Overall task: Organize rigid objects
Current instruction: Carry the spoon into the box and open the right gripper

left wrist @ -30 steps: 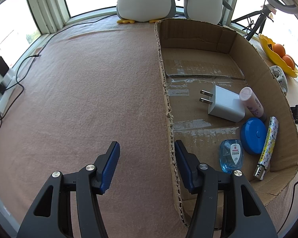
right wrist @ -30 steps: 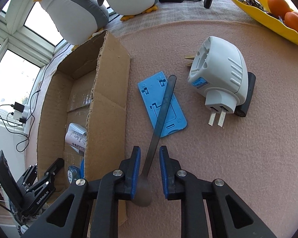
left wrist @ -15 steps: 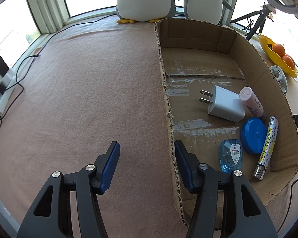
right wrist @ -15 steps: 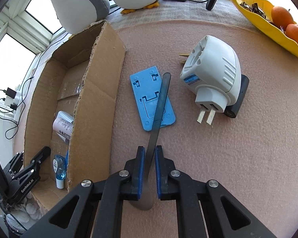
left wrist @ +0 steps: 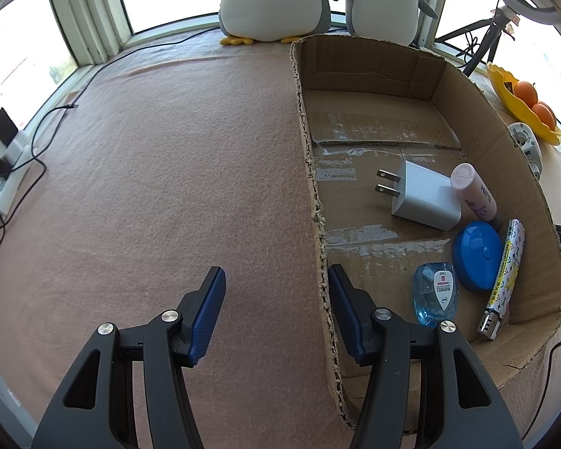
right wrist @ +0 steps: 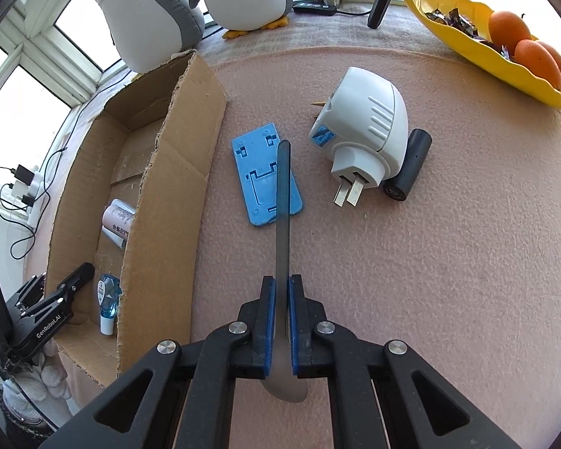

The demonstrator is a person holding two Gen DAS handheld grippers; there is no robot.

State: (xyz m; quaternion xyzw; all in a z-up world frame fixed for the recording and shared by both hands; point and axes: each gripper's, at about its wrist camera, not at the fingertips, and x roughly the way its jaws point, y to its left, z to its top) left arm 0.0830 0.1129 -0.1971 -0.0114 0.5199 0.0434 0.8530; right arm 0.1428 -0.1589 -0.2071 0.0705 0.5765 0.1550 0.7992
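Right gripper [right wrist: 279, 292] angled downward, jaws clamped on spoon [right wrist: 282, 220], left gripper [left wrist: 276, 292] jaws apart astride box wall [left wrist: 319, 247]

Two plush penguins [right wrist: 190, 11] are standing at the tabletop's far edge by the window. A yellow dish [right wrist: 467, 41] holding oranges [right wrist: 535, 58] is sitting at the far right corner. Chargers and cables [left wrist: 7, 149] are lying along the left edge.

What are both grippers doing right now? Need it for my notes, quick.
Left gripper: open, astride the cardboard box wall.
Right gripper: shut on the spoon.
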